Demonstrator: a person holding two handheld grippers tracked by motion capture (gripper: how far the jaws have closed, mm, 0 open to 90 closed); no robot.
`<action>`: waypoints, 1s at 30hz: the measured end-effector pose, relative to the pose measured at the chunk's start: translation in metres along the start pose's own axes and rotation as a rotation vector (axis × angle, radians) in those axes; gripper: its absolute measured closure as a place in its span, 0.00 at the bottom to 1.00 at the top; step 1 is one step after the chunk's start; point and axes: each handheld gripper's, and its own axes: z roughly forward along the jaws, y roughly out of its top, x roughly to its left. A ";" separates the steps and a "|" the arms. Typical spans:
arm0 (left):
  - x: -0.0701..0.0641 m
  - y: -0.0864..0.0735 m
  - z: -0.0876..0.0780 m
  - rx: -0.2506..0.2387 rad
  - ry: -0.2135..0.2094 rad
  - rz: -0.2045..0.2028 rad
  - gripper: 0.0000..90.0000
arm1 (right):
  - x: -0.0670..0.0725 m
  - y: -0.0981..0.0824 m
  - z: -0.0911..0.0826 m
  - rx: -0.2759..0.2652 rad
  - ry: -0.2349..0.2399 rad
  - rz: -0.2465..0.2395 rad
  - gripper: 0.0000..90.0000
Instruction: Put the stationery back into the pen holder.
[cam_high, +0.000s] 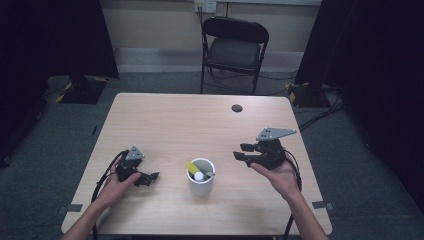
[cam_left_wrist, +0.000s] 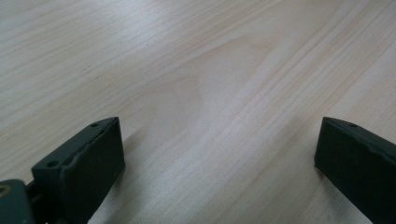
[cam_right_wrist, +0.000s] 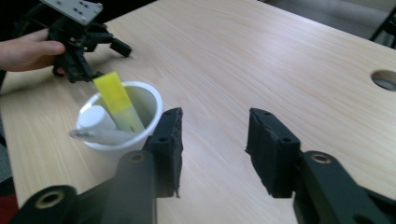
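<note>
A white cup (cam_high: 201, 184) stands near the front middle of the wooden table (cam_high: 190, 120). A yellow marker (cam_high: 191, 167), a white cylinder (cam_high: 199, 176) and a grey stick rest inside it. My left gripper (cam_high: 150, 177) lies low on the table to the cup's left, its jaws wide apart over bare wood (cam_left_wrist: 219, 154). My right gripper (cam_high: 242, 151) hovers to the cup's right, open with nothing between its jaws (cam_right_wrist: 215, 140). In the right gripper view the cup (cam_right_wrist: 156, 105) sits just left of the left jaw, with the marker (cam_right_wrist: 116, 100) leaning in it.
A round cable hole (cam_high: 237, 108) sits near the table's far edge. A black folding chair (cam_high: 234, 47) stands behind the table. Cables trail from both grippers over the front edge. Dark curtains hang at both sides.
</note>
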 end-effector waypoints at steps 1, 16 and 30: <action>0.000 0.000 0.000 0.000 0.000 0.001 0.01 | -0.002 -0.003 -0.001 0.005 -0.013 0.006 0.59; 0.000 0.000 -0.001 0.004 0.002 -0.001 0.01 | -0.032 -0.062 -0.006 0.082 -0.142 0.119 0.45; 0.000 0.000 -0.001 0.004 0.002 -0.001 0.01 | -0.064 -0.109 0.020 0.204 -0.217 0.192 0.32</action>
